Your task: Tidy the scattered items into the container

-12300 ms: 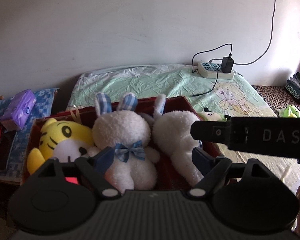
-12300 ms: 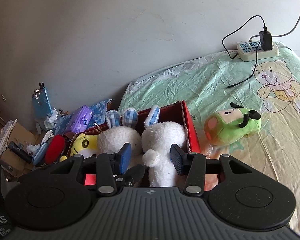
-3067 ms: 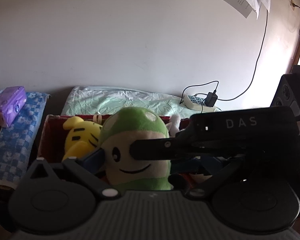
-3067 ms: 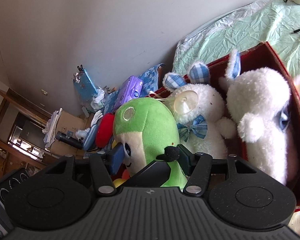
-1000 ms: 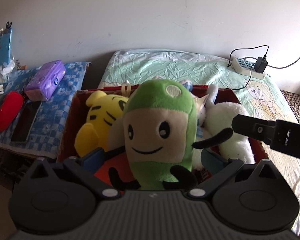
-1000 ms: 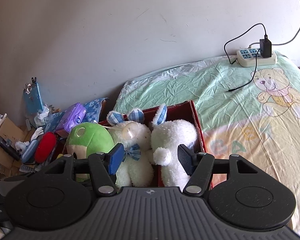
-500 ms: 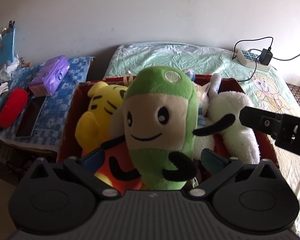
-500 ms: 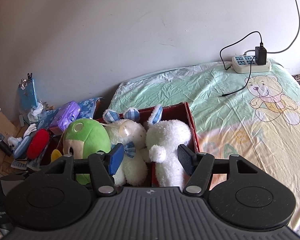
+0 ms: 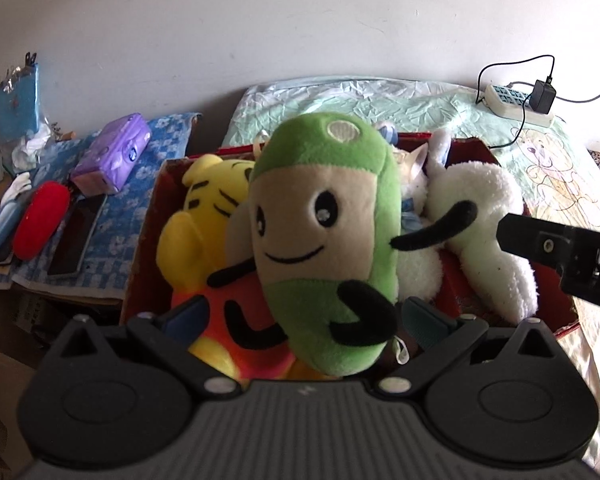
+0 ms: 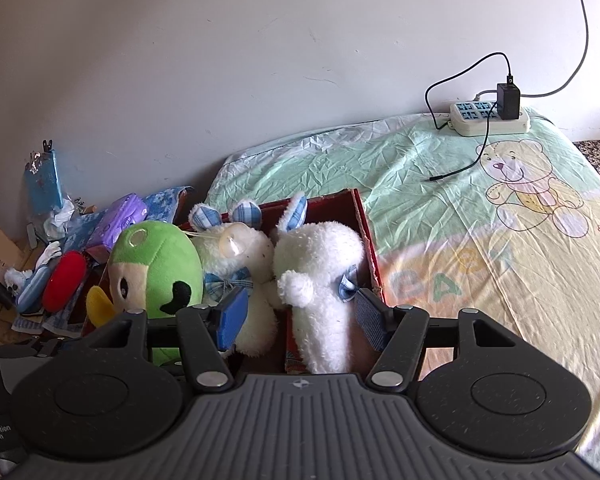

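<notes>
My left gripper (image 9: pixel 306 318) has its fingers spread wide, and the green plush (image 9: pixel 324 236) stands upright between them without either pad pressing it, as far as I can tell — its foot hides the gap. It sits in the red box (image 9: pixel 564 312), leaning over the yellow tiger plush (image 9: pixel 204 216), which fills the box's left end. My right gripper (image 10: pixel 298 316) hangs open and empty over the near edge of the box, its blue pads straddling the two white bunnies (image 10: pixel 320 264); from the left camera it juts in as a black bar at the right, over the far bunny.

The box is crowded — four toys shoulder to shoulder, the green plush rising above the rim, the bunnies' checked ears (image 10: pixel 224 214) reaching the back wall. Little bare floor of the box shows, only a strip at the right corner.

Left of the box lies clutter on a blue flowered cloth (image 9: pixel 112 240): a dark phone (image 9: pixel 76 240), a red case (image 9: pixel 40 220), a purple tissue pack (image 9: pixel 112 158). To the right and behind, the bedsheet (image 10: pixel 480 208) is open and wrinkled up to the wall, with only a power strip (image 10: pixel 488 118) and its black cable (image 10: pixel 460 168) at the far corner.
</notes>
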`<state>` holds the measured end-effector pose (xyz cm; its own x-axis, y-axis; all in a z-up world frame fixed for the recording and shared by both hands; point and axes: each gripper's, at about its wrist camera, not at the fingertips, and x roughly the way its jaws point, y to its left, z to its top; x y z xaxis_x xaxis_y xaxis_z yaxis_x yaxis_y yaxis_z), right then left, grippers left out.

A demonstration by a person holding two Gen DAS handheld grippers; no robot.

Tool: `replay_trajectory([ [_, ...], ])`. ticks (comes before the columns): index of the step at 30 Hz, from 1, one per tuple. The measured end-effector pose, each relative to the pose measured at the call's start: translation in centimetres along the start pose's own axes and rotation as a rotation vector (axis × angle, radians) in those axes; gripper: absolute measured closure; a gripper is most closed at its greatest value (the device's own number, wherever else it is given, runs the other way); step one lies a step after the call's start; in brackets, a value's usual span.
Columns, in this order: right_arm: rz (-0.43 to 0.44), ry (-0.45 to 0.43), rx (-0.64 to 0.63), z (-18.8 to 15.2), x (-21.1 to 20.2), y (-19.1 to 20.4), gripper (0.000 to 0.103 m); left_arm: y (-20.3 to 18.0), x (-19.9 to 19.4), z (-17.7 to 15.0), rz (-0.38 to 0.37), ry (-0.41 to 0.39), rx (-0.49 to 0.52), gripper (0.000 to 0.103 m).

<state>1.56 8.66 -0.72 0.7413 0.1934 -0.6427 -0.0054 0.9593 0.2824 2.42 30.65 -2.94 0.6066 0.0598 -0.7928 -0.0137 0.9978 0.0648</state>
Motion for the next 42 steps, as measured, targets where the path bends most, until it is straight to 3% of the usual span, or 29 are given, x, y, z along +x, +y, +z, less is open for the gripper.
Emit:
replay_trajectory([
  [16, -0.032, 0.007, 0.014, -0.3, -0.2, -0.3, 0.04, -0.4, -0.5, -0.1, 0.015, -0.003, 0.022, 0.001],
  [22, -0.047, 0.003, 0.003, -0.2, -0.3, 0.0, 0.04, -0.3, -1.2, 0.1, -0.017, -0.024, 0.032, 0.001],
  [25, -0.05, -0.001, -0.004, -0.1, -0.4, 0.2, 0.039, 0.4, -2.0, 0.4, -0.068, -0.031, 0.014, 0.001],
  [27, -0.048, -0.006, -0.004, 0.0, -0.5, 0.3, 0.039, 0.7, -3.0, 0.7, -0.102, -0.06, 0.013, 0.001],
  [30, -0.048, -0.017, -0.01, 0.3, -0.7, 0.5, 0.039, 0.7, -4.0, 0.8, -0.094, -0.105, 0.037, 0.001],
  [42, -0.074, -0.021, -0.02, 0.4, -0.6, 0.8, 0.04, 2.6, -2.0, 0.5, -0.078, -0.046, 0.017, 0.001],
])
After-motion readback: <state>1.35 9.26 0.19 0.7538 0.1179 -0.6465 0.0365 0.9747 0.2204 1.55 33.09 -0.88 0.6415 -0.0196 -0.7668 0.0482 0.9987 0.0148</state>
